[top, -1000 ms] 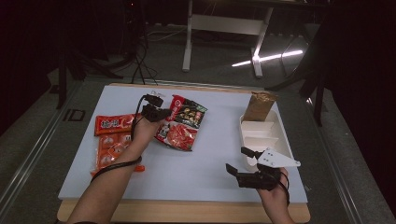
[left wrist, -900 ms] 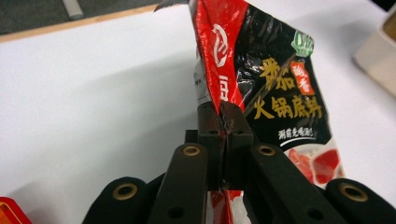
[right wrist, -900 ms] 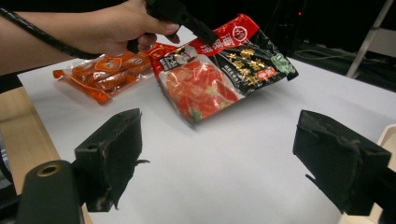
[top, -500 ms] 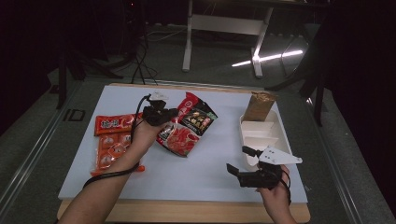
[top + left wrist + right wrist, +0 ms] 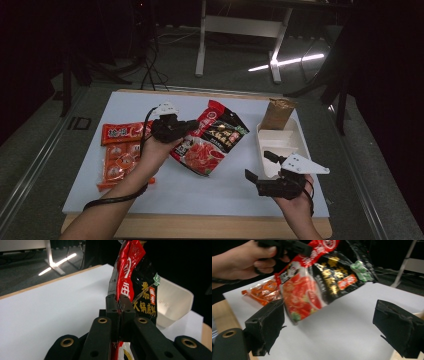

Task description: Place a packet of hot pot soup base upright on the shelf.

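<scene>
1. The red and black packet [image 5: 212,137] is the thing being moved. It is a big, flat, shiny food bag. It hangs in the air over the middle of the desk [image 5: 200,192], with its low end near or on the white top; I cannot tell which.
2. The desk has a white top. It also carries a long white tray [image 5: 280,142] on the right and a small brown bag [image 5: 276,114] standing at the tray's far end.
3. Orange packets [image 5: 120,150] lie flat on the left side of the desk, well apart from the tray.
4. The left hand-held gripper [image 5: 120,305] has its jaws pressed tight together on the packet's edge. In the left gripper view the packet stands up from the jaws and bends a little.
5. The right hand-held gripper [image 5: 267,175] sits low by the tray's near end. Its jaws are wide apart and hold nothing. In the right gripper view the packet hangs in front of it.
6. I think the packet is soft and floppy, and a bit heavy with something squishy inside. Its skin looks slippery. The flat sealed edge is the best place to pinch, because the full middle could slide out or get squashed.
</scene>
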A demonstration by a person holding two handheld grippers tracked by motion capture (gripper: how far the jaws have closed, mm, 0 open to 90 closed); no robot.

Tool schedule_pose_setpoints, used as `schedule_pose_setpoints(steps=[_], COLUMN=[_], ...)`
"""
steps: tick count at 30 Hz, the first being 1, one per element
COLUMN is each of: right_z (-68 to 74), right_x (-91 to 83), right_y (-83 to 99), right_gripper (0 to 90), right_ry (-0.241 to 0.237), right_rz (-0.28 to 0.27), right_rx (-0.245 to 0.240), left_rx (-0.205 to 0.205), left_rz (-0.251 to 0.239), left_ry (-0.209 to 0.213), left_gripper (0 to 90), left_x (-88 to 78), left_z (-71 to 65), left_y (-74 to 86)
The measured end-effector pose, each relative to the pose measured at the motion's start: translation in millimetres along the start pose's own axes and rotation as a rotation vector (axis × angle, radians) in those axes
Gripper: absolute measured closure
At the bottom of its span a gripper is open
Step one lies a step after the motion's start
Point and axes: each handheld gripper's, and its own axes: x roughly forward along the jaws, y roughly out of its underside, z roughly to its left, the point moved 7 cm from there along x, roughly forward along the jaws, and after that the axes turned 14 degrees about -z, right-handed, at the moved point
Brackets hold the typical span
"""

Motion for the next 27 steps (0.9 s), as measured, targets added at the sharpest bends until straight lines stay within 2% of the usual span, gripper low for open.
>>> schedule_pose_setpoints(steps=[3, 4, 5, 6, 10, 12, 13, 15, 18, 20, 22, 26, 27], right_z=[-7.0, -10.0, -12.7, -14.2, -17.2, -19.8, -21.5, -23.2, -22.5, -19.7, -16.2, -13.6, -13.7], right_x=[0.8, 1.5, 2.8, 5.0, 11.4, 14.2, 15.0, 15.4, 15.5, 15.6, 15.3, 15.2, 14.8], right_y=[-2.9, -3.6, -3.7, -3.8, -5.9, -6.8, -7.3, -9.0, -13.0, -17.2, -22.5, -34.5, -36.6], right_gripper=[10.7, 10.7, 10.7, 10.8, 14.1, 14.2, 15.2, 17.7, 24.6, 33.3, 41.1, 48.0, 55.8], right_ry=[0.036, 0.057, 0.072, 0.071, 0.073, 0.071, 0.078, 0.071, 0.048, 0.015, -0.008, -0.028, -0.027], right_rz=[-0.012, -0.021, -0.026, -0.028, -0.03, -0.029, -0.031, -0.04, -0.051, -0.061, -0.075, -0.109, -0.115], right_rx=[-0.002, 0.006, 0.023, 0.044, 0.056, 0.067, 0.074, 0.095, 0.115, 0.134, 0.136, 0.139, 0.144], left_rx=[-0.01, -0.016, -0.034, -0.037, -0.057, -0.05, -0.049, -0.079, -0.132, -0.155, -0.163, -0.161, -0.166], left_rz=[-0.025, -0.034, -0.04, -0.046, -0.072, -0.107, -0.117, -0.152, -0.211, -0.243, -0.268, -0.278, -0.275], left_ry=[0.048, 0.056, 0.082, 0.09, 0.149, 0.19, 0.198, 0.236, 0.274, 0.294, 0.299, 0.323, 0.324], left_gripper=[89.0, 89.0, 89.0, 89.0, 89.1, 89.0, 89.0, 89.0, 89.0, 89.0, 89.1, 89.0, 89.0], left_x=[-2.6, -2.8, -2.7, -2.4, -1.6, -2.5, -2.9, -4.5, -6.3, -6.5, -6.2, -4.0, -2.7], left_z=[-5.3, -6.1, -8.1, -9.3, -17.3, -21.9, -23.4, -27.4, -31.4, -34.2, -37.1, -42.3, -43.6], left_y=[0.2, 1.0, 2.1, 3.0, 4.7, 4.1, 3.8, 2.5, 0.6, -0.7, -1.7, -1.1, 0.1])
